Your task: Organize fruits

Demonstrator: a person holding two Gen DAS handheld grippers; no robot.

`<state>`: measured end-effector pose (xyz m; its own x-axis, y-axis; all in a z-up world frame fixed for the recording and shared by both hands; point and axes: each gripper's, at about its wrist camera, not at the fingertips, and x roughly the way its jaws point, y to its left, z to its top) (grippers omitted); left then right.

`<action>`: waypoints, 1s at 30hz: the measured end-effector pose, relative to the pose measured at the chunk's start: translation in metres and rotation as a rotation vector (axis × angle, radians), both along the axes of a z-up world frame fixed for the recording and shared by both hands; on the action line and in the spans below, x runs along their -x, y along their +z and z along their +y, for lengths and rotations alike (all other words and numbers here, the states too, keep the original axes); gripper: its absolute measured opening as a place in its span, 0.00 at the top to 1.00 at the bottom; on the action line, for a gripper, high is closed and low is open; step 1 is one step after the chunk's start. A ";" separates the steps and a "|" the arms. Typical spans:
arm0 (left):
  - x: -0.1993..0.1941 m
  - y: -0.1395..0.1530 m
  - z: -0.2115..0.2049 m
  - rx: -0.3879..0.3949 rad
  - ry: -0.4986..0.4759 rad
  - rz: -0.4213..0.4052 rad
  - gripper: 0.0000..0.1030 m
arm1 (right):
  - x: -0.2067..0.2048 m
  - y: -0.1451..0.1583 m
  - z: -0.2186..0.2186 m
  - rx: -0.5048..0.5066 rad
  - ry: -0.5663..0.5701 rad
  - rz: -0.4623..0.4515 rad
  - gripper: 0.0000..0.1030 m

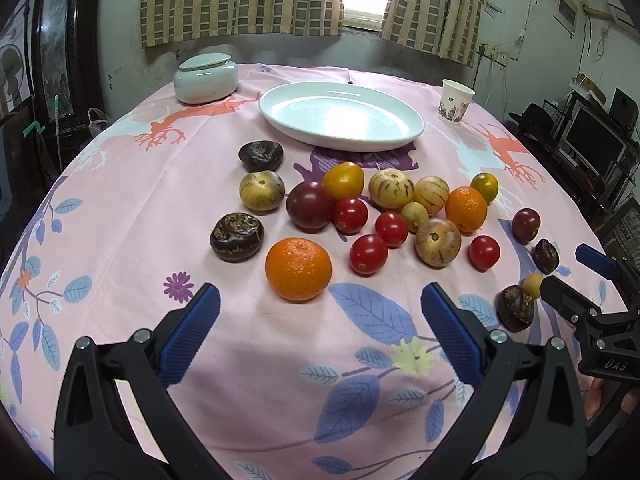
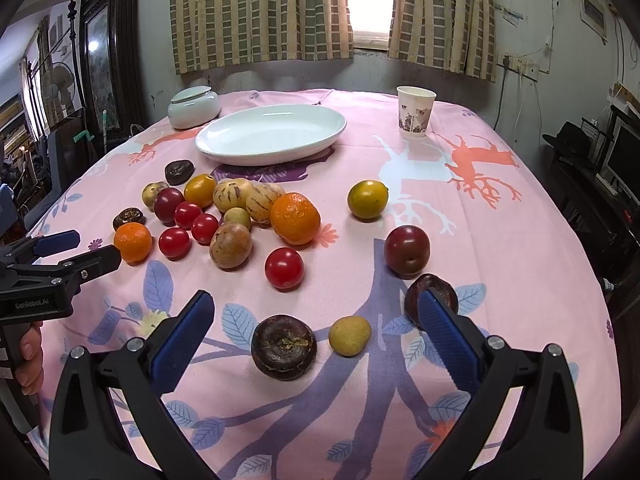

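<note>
Many fruits lie loose on the pink tablecloth in front of an empty white oval plate [image 1: 340, 114], which also shows in the right wrist view [image 2: 272, 134]. My left gripper [image 1: 320, 300] is open and empty, just short of an orange [image 1: 298, 269]. Red tomatoes [image 1: 368, 254], striped yellow melons [image 1: 391, 189] and dark water chestnuts [image 1: 237, 236] lie beyond. My right gripper [image 2: 316, 308] is open and empty around a dark chestnut [image 2: 284, 347] and a small yellow fruit [image 2: 349, 335]. Another dark chestnut [image 2: 430, 300] sits by its right finger. A plum [image 2: 407, 249] lies further off.
A lidded pale ceramic jar [image 1: 206, 76] stands at the back left and a paper cup [image 1: 456, 101] at the back right. The left gripper shows at the left edge of the right wrist view [image 2: 76, 248]. The table edge curves close on both sides.
</note>
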<state>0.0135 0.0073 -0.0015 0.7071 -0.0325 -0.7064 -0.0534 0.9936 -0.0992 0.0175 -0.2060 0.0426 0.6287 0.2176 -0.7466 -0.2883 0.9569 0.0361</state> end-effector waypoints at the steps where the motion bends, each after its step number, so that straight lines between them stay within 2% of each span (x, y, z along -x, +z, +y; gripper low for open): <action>1: 0.000 0.000 0.000 0.001 0.000 0.000 0.02 | 0.000 0.000 0.000 0.000 0.000 0.000 0.01; 30: -0.001 0.001 0.002 -0.007 -0.001 0.001 0.02 | 0.000 -0.001 0.001 0.006 0.002 0.003 0.01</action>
<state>0.0143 0.0089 -0.0009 0.7065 -0.0279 -0.7072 -0.0529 0.9943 -0.0921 0.0171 -0.2046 0.0415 0.6261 0.2143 -0.7497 -0.2897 0.9566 0.0315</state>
